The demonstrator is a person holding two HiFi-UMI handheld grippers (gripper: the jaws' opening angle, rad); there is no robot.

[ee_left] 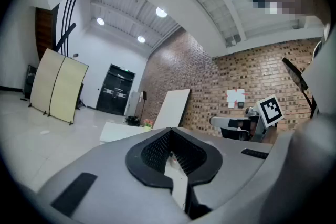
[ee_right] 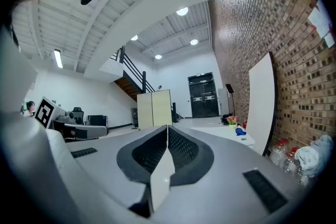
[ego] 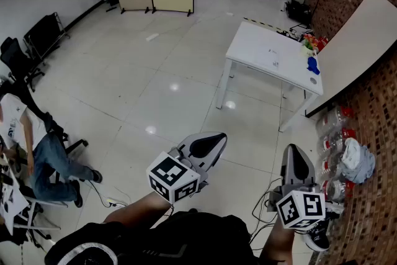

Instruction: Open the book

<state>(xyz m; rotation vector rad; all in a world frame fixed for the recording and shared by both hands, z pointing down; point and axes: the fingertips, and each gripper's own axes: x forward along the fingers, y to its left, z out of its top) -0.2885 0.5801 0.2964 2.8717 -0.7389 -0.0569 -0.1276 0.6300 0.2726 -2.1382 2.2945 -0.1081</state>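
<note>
Two tools hung level at 6 o'clock: the left hand-held gripper [ego: 209, 147] and the right hand-held gripper [ego: 296, 161]. Only their own views showed each pair of jaws pressed together, empty. Only the head view showed the whole desk [ego: 260, 49] at 1 o'clock, well apart; the book was too small to pick out there.
</note>
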